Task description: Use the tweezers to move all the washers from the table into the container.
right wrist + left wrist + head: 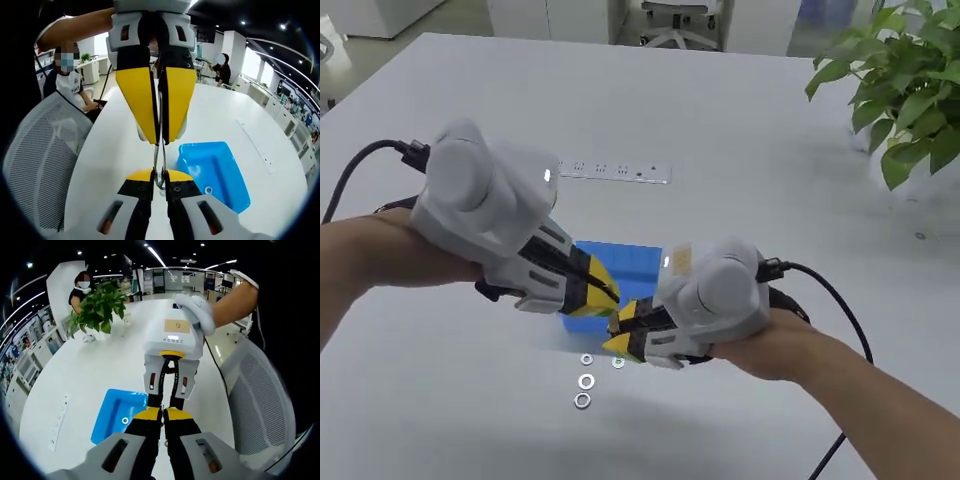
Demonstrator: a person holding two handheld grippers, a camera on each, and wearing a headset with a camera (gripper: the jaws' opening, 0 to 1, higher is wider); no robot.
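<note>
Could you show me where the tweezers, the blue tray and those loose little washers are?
tweezers (159,150), right gripper view, on the thin metal legs.
blue container (215,167), right gripper view, on its bare floor.
washers (586,381), head view, on the middle ring of three.

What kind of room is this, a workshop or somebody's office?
Most likely an open-plan office or lab: a large white table with a power strip on it, a mesh office chair beside it, and a potted plant.

White table (770,130); potted plant (905,80); mesh chair (255,395)
</note>
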